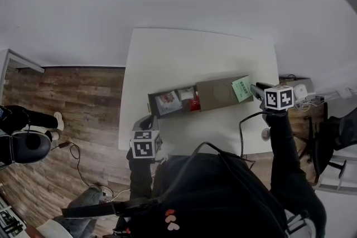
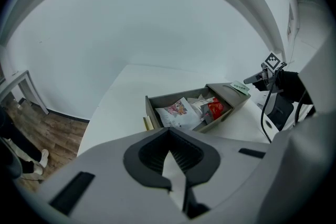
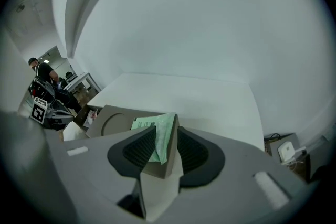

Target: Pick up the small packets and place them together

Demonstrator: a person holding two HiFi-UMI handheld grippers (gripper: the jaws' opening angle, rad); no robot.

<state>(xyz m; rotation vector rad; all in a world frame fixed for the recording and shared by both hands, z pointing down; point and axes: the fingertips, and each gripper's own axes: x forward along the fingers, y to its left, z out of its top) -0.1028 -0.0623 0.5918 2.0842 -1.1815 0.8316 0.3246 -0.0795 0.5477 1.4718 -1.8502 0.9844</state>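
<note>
A long brown cardboard box (image 1: 217, 93) lies across the white table (image 1: 184, 53). Its left part holds a white picture packet (image 1: 168, 102) and a red packet (image 1: 194, 103), also seen as the white packet (image 2: 178, 113) and red packet (image 2: 216, 107). A green packet (image 1: 242, 88) rests on the box's right end. My right gripper (image 1: 255, 89) is at that end, open. In the right gripper view the green packet (image 3: 155, 131) and the box's corner sit between the parted jaws of the right gripper (image 3: 165, 152). My left gripper (image 1: 148, 121) hovers near the table's front edge, shut and empty (image 2: 169, 157).
Wooden floor (image 1: 72, 103) lies left of the table. A black cable (image 1: 242, 131) runs over the table's front right. A small white device (image 1: 301, 91) and a chair (image 1: 329, 142) stand to the right. A person (image 3: 42, 71) is far off in the room.
</note>
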